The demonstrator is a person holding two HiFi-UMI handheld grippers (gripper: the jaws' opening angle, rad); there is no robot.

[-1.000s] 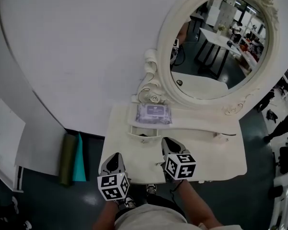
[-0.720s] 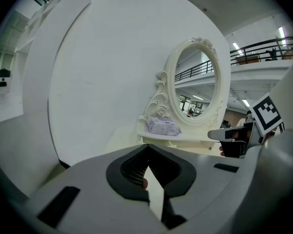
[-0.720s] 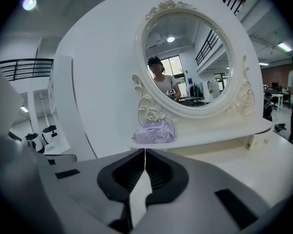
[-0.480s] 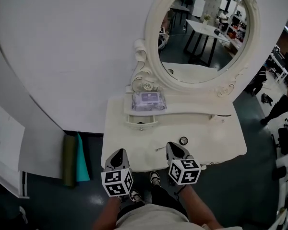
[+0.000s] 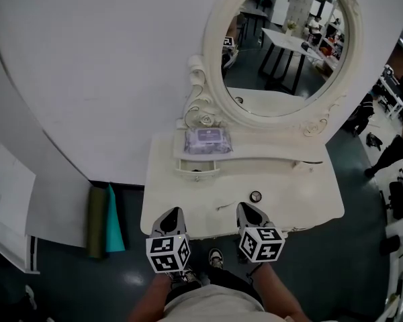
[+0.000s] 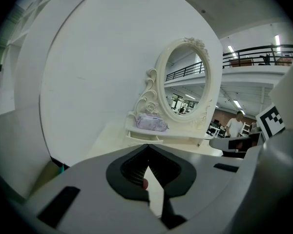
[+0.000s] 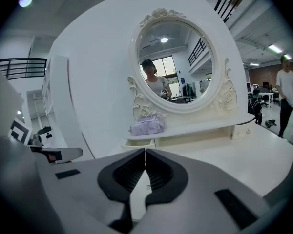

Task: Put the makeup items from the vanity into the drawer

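1. At the bottom centre of the head view, a person [image 5: 211, 304] stands at the near edge of a cream vanity bench [image 5: 302, 206], a tool in each hand.
2. The left tool [image 5: 172, 211], low and left of centre, hangs over the bench's front edge. Its own view shows the jaws together at the tips with nothing clamped.
3. The right tool [image 5: 246, 206], low and right of centre, has its jaws together too, with nothing between them.
4. Just beyond the right tool's tip, a small round item [image 5: 256, 196] lies on the bench top without touching it. A thin small object [image 5: 222, 207], too small to identify, lies between the two tools.
5. Farther back, left of centre, the drawer [image 5: 197, 170] stands slightly pulled out under a raised shelf [image 5: 275, 154].
6. A purple pack [image 5: 208, 139] lies on that shelf, right above the drawer.
7. An oval mirror [image 5: 282, 45] in an ornate cream frame fills the upper right.
8. At lower left, two rolled mats [image 5: 102, 221], green and teal, stand on the floor by the white wall.
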